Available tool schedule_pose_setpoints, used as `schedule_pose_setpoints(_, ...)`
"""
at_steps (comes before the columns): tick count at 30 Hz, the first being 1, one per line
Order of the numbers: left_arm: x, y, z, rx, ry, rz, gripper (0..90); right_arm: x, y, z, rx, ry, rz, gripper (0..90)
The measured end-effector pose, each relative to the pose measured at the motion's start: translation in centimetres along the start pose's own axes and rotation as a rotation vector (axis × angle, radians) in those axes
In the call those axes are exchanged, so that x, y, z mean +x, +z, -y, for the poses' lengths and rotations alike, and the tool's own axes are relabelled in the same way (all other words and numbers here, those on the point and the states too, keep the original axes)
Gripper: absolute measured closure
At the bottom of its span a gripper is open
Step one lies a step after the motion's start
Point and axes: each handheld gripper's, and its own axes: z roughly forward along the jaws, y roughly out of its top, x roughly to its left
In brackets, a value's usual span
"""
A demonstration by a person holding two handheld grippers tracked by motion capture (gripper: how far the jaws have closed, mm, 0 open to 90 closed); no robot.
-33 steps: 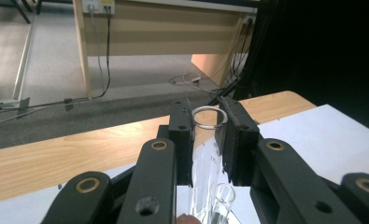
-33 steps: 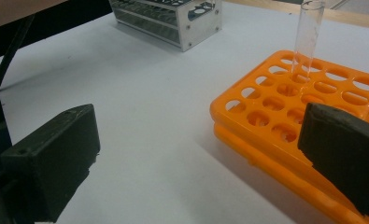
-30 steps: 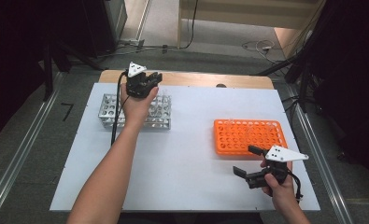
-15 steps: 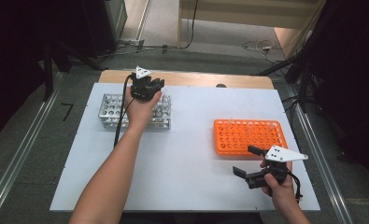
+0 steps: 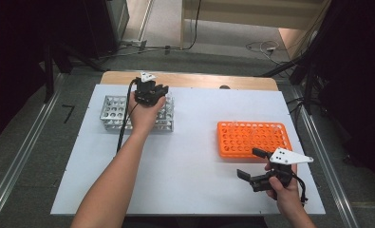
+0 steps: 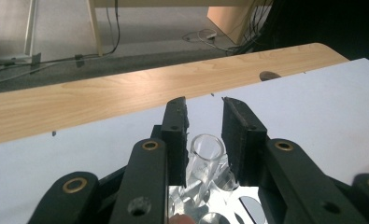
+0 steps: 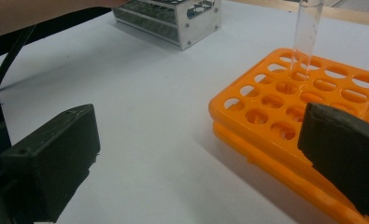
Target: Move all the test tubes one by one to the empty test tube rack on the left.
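Right then, between the left gripper (image 6: pixel 204 122)'s black jaws stood a clear glass test tube (image 6: pixel 205 154), its open rim just below the pads. The jaws had just been easing apart, with slim gaps showing on both sides of the tube, so nothing pinched it. Beneath it sat the silver metal tube rack (image 5: pixel 112 112), towards the far left of the white table (image 5: pixel 190 190). Well apart, near the front right, the right gripper (image 5: pixel 251 164) hovered with jaws spread wide and empty, just beside the orange plastic tube rack (image 7: pixel 285 116), where another clear tube (image 7: pixel 306 35) stood upright.
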Motion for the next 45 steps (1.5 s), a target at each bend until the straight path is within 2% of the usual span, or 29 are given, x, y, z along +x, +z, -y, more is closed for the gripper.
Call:
schedule_pose_setpoints(4, 0.2, -0.4, 0.1, 0.003, -0.016, -0.005, 67.6, 0.0, 0.0, 0.0, 0.001, 0.000, 0.000, 0.0)
schedule_pose_setpoints(8, 0.2, -1.0, 0.0, 0.000, -0.021, 0.008, 57.3, -0.1, 0.0, 0.0, 0.000, 0.003, 0.002, 0.0)
schedule_pose_setpoints(14, 0.0, -2.3, 0.2, -0.022, -0.032, 0.052, 42.1, -0.1, 0.0, -0.1, -0.002, 0.002, 0.004, 0.0)
schedule_pose_setpoints(21, -1.1, -3.8, 0.4, -0.021, 0.017, 0.106, 23.6, 0.0, 0.1, -0.1, 0.002, 0.004, 0.006, 0.0)
schedule_pose_setpoints(25, -1.8, -4.7, 0.4, -0.026, 0.020, 0.139, 14.7, -0.1, 0.2, 0.0, 0.003, 0.002, 0.008, 0.0)
schedule_pose_setpoints(31, -3.0, -6.0, 0.6, -0.028, 0.046, 0.180, 2.5, -0.1, 0.3, -0.1, 0.004, 0.001, 0.010, 0.0)
schedule_pose_setpoints(38, -4.0, -7.6, 1.2, -0.040, 0.075, 0.215, 0.0, 0.0, 0.3, -0.1, 0.006, 0.002, 0.014, 0.0)
schedule_pose_setpoints(45, -4.7, -9.1, 2.0, -0.045, 0.082, 0.233, 0.0, 0.0, 0.3, -0.1, 0.007, 0.002, 0.016, 0.0)
